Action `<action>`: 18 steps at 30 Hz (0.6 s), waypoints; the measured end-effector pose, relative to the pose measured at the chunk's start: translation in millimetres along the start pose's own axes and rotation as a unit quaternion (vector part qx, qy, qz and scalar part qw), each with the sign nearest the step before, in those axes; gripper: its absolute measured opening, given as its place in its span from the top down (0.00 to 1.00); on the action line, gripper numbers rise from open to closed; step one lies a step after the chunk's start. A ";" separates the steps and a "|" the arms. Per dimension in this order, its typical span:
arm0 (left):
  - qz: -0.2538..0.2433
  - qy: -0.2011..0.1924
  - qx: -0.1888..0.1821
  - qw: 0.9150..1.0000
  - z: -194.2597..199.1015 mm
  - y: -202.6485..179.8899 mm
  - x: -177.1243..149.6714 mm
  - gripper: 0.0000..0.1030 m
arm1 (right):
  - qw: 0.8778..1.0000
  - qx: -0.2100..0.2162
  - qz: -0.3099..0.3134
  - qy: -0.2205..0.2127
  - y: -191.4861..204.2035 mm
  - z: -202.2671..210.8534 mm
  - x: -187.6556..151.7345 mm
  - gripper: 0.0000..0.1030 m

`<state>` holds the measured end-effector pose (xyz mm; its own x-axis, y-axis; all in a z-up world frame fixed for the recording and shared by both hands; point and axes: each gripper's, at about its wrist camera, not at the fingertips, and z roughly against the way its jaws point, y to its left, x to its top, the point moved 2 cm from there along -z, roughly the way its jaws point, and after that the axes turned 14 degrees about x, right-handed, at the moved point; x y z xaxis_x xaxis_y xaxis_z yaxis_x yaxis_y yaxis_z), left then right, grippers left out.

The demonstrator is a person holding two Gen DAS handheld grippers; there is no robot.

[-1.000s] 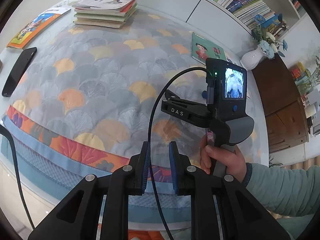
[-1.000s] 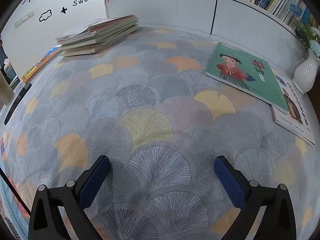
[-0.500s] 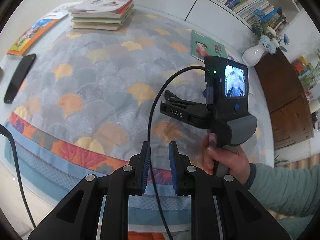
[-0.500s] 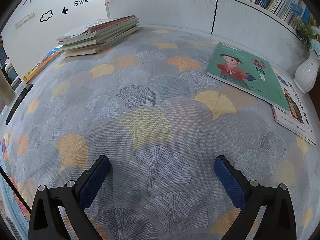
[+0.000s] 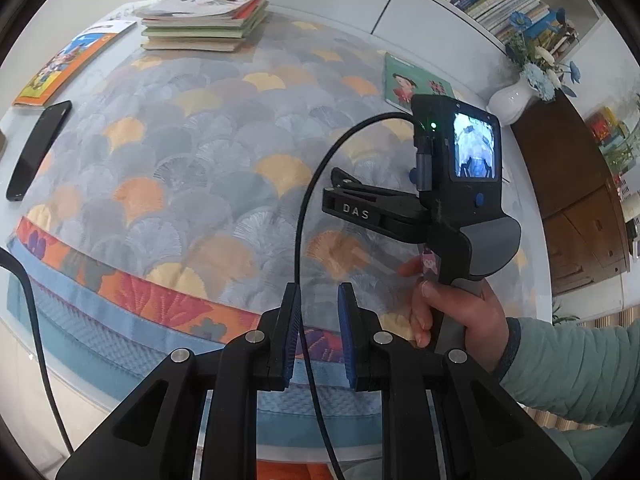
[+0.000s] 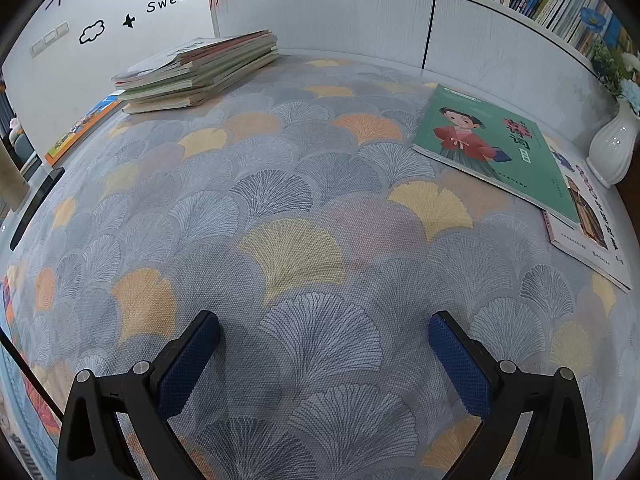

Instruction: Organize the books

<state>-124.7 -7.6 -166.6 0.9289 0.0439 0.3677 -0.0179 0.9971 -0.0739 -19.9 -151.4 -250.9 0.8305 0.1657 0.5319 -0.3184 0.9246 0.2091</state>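
Phone [image 5: 38, 150], white vase [image 6: 612, 150], patterned tablecloth [image 6: 296, 256]

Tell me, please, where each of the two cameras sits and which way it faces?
Left wrist: on the left gripper, jaws narrowly apart, empty; looks down across the table at the right hand holding its device.
Right wrist: on the right gripper, jaws wide, empty; faces the green book.
Shared: green book, book stack, vase.

My table [image 6: 60, 80] wears a fan-patterned cloth [image 6: 296, 208]. A book stack [image 6: 200, 70] sits at its far left. Left of the stack lie an orange book [image 5: 68, 66] and a phone [image 5: 38, 150]; well right of it, a green book [image 6: 496, 152] overlaps a white book [image 6: 592, 232], beside a vase [image 6: 612, 148].
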 end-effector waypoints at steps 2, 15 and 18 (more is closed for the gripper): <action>-0.006 -0.002 0.001 1.000 1.1 -2.0 1.8 0.84 | 1.000 0.000 -0.001 0.000 0.4 0.1 -0.4 0.00; -0.091 -0.023 -0.030 0.995 -3.6 -24.6 73.6 0.73 | 0.997 0.019 -0.059 0.048 -9.6 17.3 -6.2 0.00; -0.110 -0.013 -0.070 0.991 -16.2 -33.1 104.9 0.55 | 0.994 0.021 -0.102 0.041 -26.8 37.0 -11.9 0.00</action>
<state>-20.7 -37.1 -140.6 0.8947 -0.1699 0.4131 0.2367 0.9646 -0.1160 -38.2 -190.9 -232.4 0.9133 0.0054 0.4073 -0.1577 0.9266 0.3413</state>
